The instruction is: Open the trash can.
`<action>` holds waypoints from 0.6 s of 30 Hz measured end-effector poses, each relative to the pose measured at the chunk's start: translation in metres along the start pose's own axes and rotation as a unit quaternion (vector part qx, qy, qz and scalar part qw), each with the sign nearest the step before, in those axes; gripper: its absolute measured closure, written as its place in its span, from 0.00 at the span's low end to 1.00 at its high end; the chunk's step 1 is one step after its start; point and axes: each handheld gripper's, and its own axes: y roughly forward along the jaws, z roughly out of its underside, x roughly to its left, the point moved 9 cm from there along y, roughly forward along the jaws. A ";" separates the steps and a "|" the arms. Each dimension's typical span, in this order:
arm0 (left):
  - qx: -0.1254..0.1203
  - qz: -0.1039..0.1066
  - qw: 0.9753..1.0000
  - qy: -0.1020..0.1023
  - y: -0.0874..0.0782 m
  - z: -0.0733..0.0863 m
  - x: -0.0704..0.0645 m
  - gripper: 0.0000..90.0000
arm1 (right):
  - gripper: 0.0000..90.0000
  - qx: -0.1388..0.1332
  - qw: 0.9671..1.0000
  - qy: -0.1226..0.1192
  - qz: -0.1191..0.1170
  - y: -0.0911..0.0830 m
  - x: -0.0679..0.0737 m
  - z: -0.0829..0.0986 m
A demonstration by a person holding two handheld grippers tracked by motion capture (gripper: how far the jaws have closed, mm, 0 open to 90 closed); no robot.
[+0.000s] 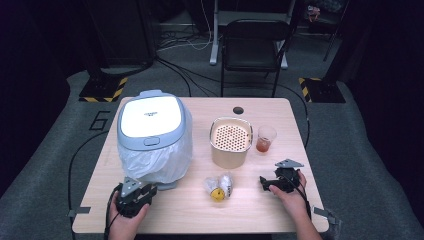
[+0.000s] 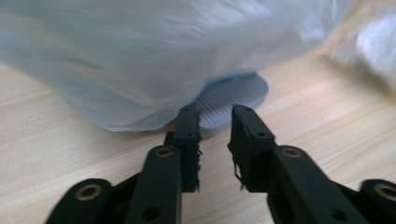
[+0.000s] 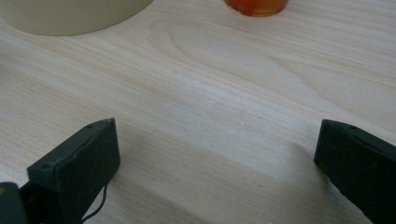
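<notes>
A pale wooden table (image 1: 260, 210) is seen carrying a white-lidded bin (image 1: 150, 120) lined with a translucent plastic bag (image 1: 157, 162), which stands just ahead of the left gripper (image 1: 146, 192). In the left gripper view, that gripper's fingers (image 2: 189, 140) are held slightly apart with nothing between them, and the bag's bulging side and the bin's grey ribbed pedal (image 2: 233, 95) are found directly beyond their tips, close but not touched. A cream cylindrical container (image 1: 230, 142) with a perforated insert is placed ahead and to the left of the right gripper (image 1: 267, 183), and a clear plastic cup (image 1: 265, 139) holding a reddish liquid is set straight ahead of it, just beside the container. In the right gripper view the fingers (image 3: 77, 163) are spread wide over bare wood, empty, with the container's base (image 3: 70, 16) and the cup's orange bottom (image 3: 256, 5) well beyond them. Between the two grippers, nearer the right one, a small crumpled clear wrapper with something yellow inside (image 1: 219, 187) is left lying on the table. Each gripper is held low by a hand at the table's near edge.
</notes>
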 end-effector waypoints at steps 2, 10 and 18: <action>0.007 -0.008 1.000 0.028 0.005 0.000 -0.011 0.90 | 0.00 0.000 1.000 0.000 -0.001 0.000 0.000 0.000; 0.019 -0.009 0.991 0.134 0.015 -0.014 -0.028 1.00 | 0.00 -0.002 1.000 0.001 -0.001 0.000 0.001 0.000; 0.048 -0.008 0.984 0.170 0.034 -0.017 -0.028 1.00 | 0.00 -0.002 1.000 0.001 -0.002 0.000 0.001 0.000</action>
